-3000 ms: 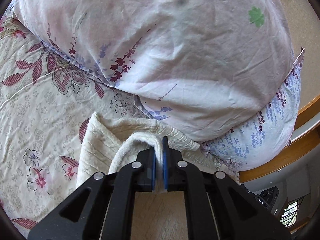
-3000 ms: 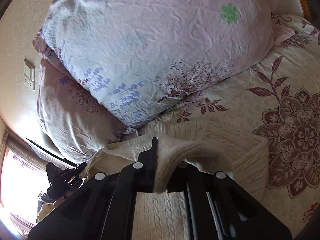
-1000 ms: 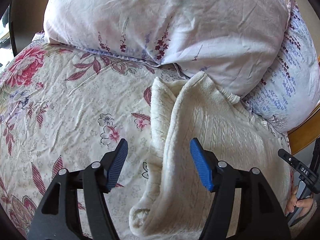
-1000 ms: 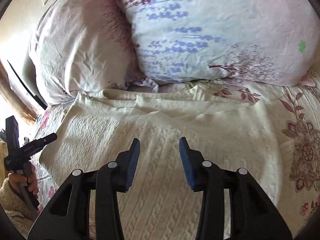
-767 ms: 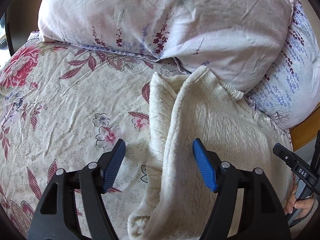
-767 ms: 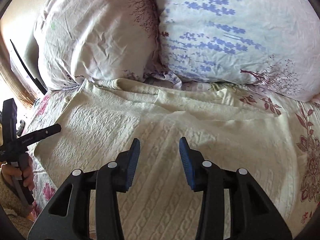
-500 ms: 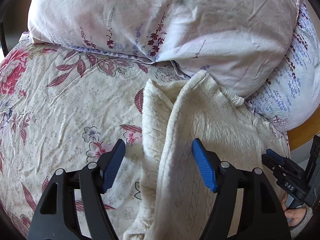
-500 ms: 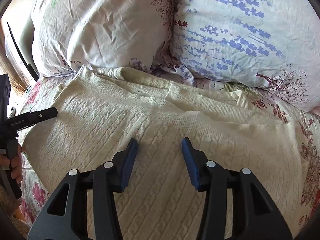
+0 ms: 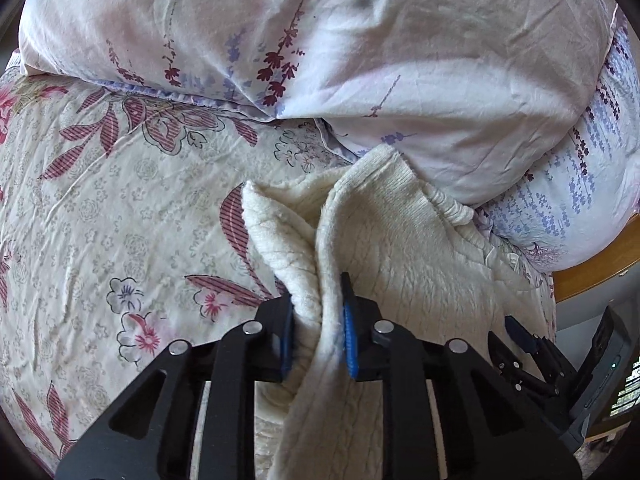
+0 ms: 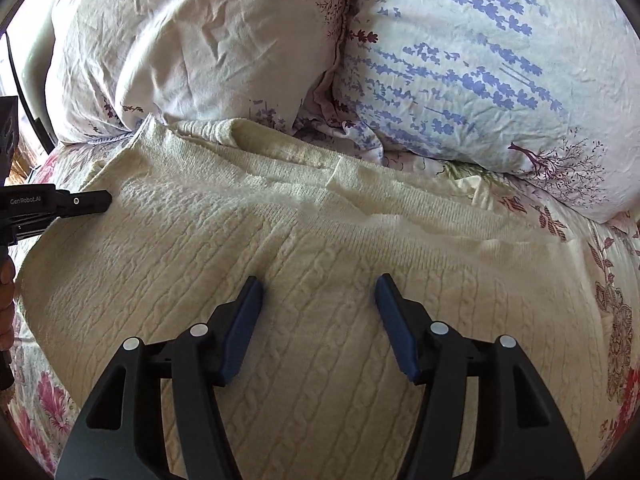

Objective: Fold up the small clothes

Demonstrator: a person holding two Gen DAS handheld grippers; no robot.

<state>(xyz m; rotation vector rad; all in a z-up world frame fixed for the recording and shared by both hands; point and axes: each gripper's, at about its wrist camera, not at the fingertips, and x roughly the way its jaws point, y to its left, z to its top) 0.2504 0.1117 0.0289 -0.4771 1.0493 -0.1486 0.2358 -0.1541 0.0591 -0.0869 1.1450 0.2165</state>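
A cream cable-knit sweater [image 10: 320, 248] lies spread on the floral bed sheet, its far edge against the pillows. In the left wrist view the sweater [image 9: 420, 248] has a raised fold along its left edge. My left gripper [image 9: 316, 320] is shut on that fold, with thick knit bunched between the blue pads. My right gripper [image 10: 318, 312] is open and empty, hovering just above the middle of the sweater. The left gripper also shows at the left edge of the right wrist view [image 10: 80, 202], at the sweater's edge.
Two large floral pillows [image 9: 360, 60] [image 10: 480, 60] are stacked at the head of the bed, just beyond the sweater. The floral sheet [image 9: 120, 200] stretches to the left. A wooden bed frame [image 9: 600, 268] shows at the right.
My left gripper moved forward and closed on the sweater's left edge fold; it was open half a second ago. My right gripper has opened wider and stays over the sweater.
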